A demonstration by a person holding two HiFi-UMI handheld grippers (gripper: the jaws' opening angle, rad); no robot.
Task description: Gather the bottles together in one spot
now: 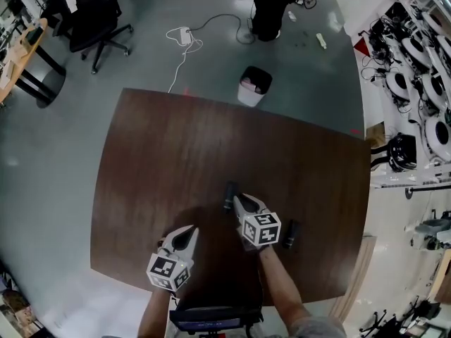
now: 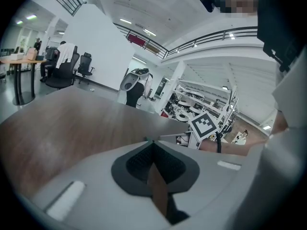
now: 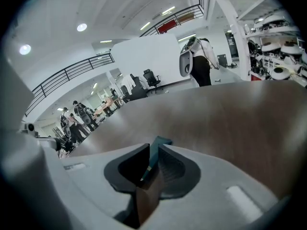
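Note:
On the brown table (image 1: 162, 160), a dark bottle (image 1: 229, 191) lies just past the tips of my right gripper (image 1: 237, 198). In the right gripper view, the right gripper (image 3: 152, 148) stands open by a narrow gap. The bottle's dark teal end (image 3: 161, 141) shows in that gap at the tips, and I see no pad pressing on it. A second dark bottle (image 1: 289, 234) lies right of that gripper's marker cube. My left gripper (image 1: 187, 234) hovers lower left over bare table. In the left gripper view, the left gripper (image 2: 152, 141) has its tips together and holds nothing.
A white bin (image 1: 254, 85) stands on the floor beyond the table's far edge. An office chair (image 1: 99, 21) and a power strip with cable (image 1: 184, 35) are further back. Shelves of equipment (image 1: 416, 69) line the right side.

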